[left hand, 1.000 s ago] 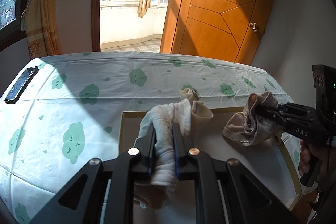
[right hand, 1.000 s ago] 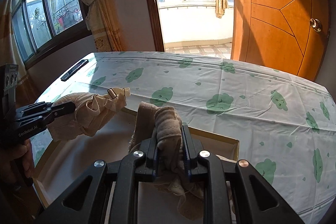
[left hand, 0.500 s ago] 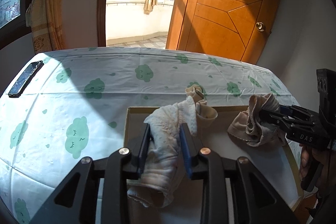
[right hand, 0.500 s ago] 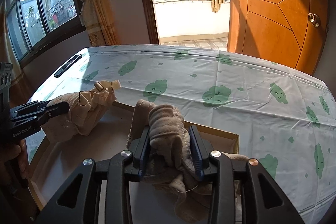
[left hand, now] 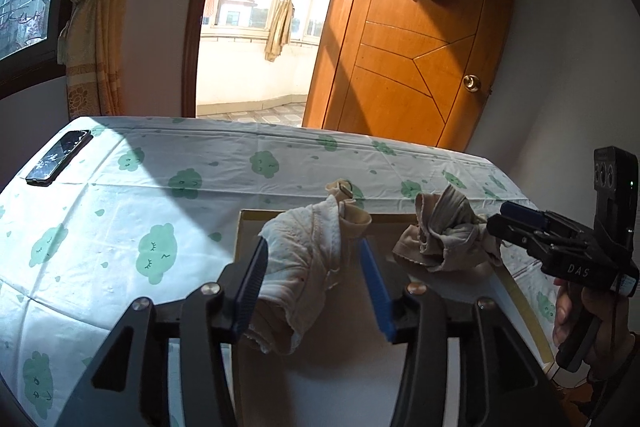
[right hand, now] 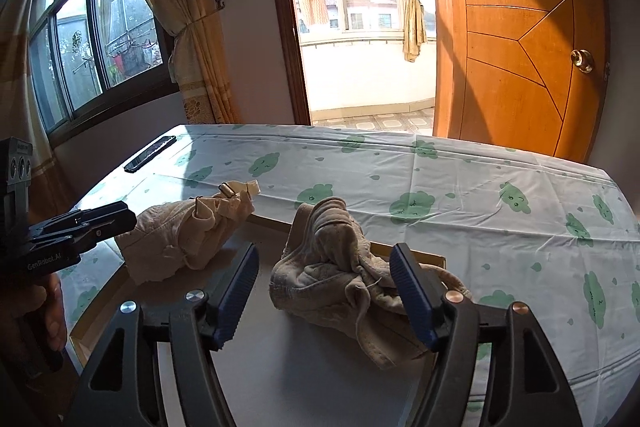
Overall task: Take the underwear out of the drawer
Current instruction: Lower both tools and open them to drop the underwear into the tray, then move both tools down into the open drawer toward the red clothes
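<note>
On a surface [right hand: 460, 195] under a white cloth printed with green clouds, an open drawer [right hand: 408, 255] with pale wooden walls sits at the near edge, and both pairs of tongs work over it. In the left wrist view, the left tongs [left hand: 316, 267] are spreading apart around a cream garment [left hand: 304, 267]; its left side seems to brush the left blue pad while the right pad stands clear, so nothing clamps it. The piece droops between the fingers, over the drawer's white floor, its strap end lifted above the far wall. In the right wrist view, the right tongs [right hand: 324, 267] are likewise widening around a beige garment [right hand: 340, 267]. That bundle is heaped on the drawer floor near the far right corner; the left pad stands clear of it, and whether the right pad touches the cloth is hard to tell. Each view catches the other tool from the side, a hand [left hand: 592, 323] wrapped around its black grip. A dark phone [left hand: 60, 163] lies at the far left edge of the surface. Behind, a wooden door [right hand: 520, 39] stands open onto a bright balcony.
</note>
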